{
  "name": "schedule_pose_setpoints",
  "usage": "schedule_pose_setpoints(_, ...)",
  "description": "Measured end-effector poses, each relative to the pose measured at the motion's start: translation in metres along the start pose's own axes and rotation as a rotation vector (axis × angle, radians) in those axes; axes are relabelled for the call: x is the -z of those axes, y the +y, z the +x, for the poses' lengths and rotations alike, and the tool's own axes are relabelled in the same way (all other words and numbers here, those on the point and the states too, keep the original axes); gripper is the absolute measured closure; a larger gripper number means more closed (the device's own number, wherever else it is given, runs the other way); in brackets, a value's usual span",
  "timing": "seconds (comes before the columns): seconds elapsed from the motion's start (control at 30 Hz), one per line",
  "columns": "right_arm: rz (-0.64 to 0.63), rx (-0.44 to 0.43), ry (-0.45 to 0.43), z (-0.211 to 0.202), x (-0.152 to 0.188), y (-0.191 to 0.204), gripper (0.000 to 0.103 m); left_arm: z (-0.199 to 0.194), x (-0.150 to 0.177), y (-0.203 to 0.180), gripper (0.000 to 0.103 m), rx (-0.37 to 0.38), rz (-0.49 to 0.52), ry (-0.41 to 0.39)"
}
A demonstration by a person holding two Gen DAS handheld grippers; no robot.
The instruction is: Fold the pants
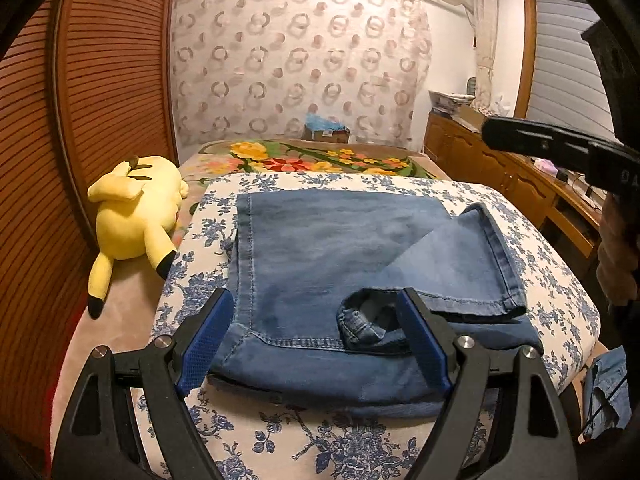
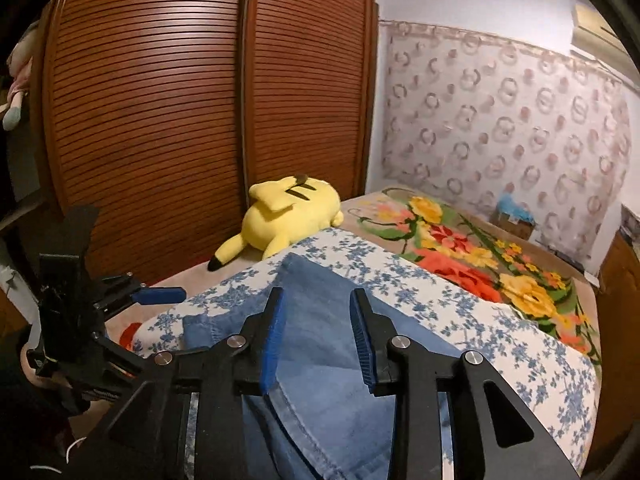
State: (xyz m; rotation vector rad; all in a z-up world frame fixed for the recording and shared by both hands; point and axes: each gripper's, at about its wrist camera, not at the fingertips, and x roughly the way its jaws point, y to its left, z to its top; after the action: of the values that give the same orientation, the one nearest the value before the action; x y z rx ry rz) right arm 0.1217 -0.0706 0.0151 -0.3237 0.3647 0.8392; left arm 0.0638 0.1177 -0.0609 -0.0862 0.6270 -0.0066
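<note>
1. The bed (image 1: 560,280) carries a blue-flowered cover, and the pants (image 1: 320,264) lie on it part-folded, 1 hemmed leg end laid slantwise over the top layer.
2. The wooden wardrobe (image 2: 180,120) and a dresser (image 1: 500,172) flank the bed; neither crowds the fold.
3. A yellow plush toy (image 1: 136,216) lies near the pants' left edge, apart from them; keep any sweep away from it.
4. The left tongs (image 1: 316,344) stand wide apart, straddling the near edge and the bunched waistband (image 1: 360,324), gripping nothing.
5. The right tongs (image 2: 320,336) stand apart over the denim, pads not pressing it.
6. Judgement: square the slanted leg and flatten the waistband lump before the next fold, pinching both layers together.
</note>
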Motion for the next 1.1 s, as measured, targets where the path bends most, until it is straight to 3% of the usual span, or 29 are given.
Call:
schedule_pose_setpoints(0.23,0.067,0.057,0.064,0.002,0.038,-0.008,0.069,0.019,0.008,-0.008,0.019,0.024,0.025,0.047)
schedule_pose_setpoints(0.33,0.098,0.093,0.101,0.006,0.053,-0.012,0.061,0.029,0.012,-0.015,0.019,0.045,0.043,0.067)
schedule_pose_setpoints(0.43,0.137,0.109,0.136,0.011,0.062,-0.014,0.059,0.039,0.013,-0.021,0.031,0.061,0.068,0.094)
schedule_pose_setpoints(0.53,0.178,0.110,0.166,0.013,0.072,-0.019,0.056,0.051,0.012,-0.027,0.036,0.072,0.093,0.126)
schedule_pose_setpoints(0.7,0.251,0.079,0.210,0.017,0.081,-0.018,0.055,0.067,0.016,-0.034,0.036,0.066,0.124,0.176)
schedule_pose_setpoints(0.97,0.310,0.042,0.251,0.029,0.084,-0.014,0.055,0.068,0.019,-0.036,0.036,0.060,0.130,0.178)
schedule_pose_setpoints(1.03,0.318,0.008,0.239,0.030,0.086,-0.017,0.074,0.070,0.018,-0.035,0.036,0.061,0.131,0.179)
schedule_pose_setpoints(1.07,0.314,-0.011,0.230,0.030,0.083,-0.017,0.091,0.069,0.018,-0.035,0.036,0.060,0.132,0.179)
schedule_pose_setpoints(1.1,0.313,-0.023,0.217,0.028,0.081,-0.018,0.093,0.070,0.019,-0.036,0.036,0.059,0.134,0.180)
